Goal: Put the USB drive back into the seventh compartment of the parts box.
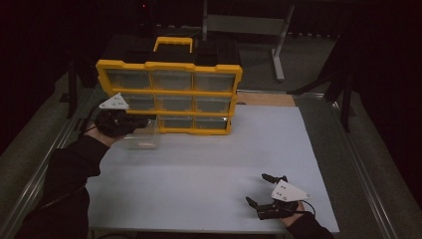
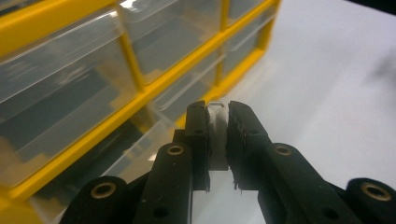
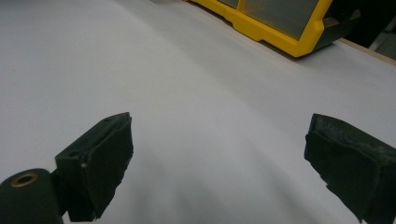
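Drawer [image 1: 143, 138] pinched by its clear front wall in our left gripper [image 2: 217, 122], we draw it straight from the organizer [image 1: 169, 94] without tilting, right gripper [image 1: 265, 189] resting agape.

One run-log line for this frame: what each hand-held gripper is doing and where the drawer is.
left hand-held gripper: shut on clear drawer wall | drawer: pulled out of yellow organizer, bottom-left slot | right hand-held gripper: open, nothing between jaws, over white table sheet

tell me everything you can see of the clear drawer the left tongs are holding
The clear drawer is a see-through plastic box, pulled out of the yellow organizer's bottom-left slot and sitting on the white table. The left tongs are shut on its thin front tab. Something small and pale lies inside.
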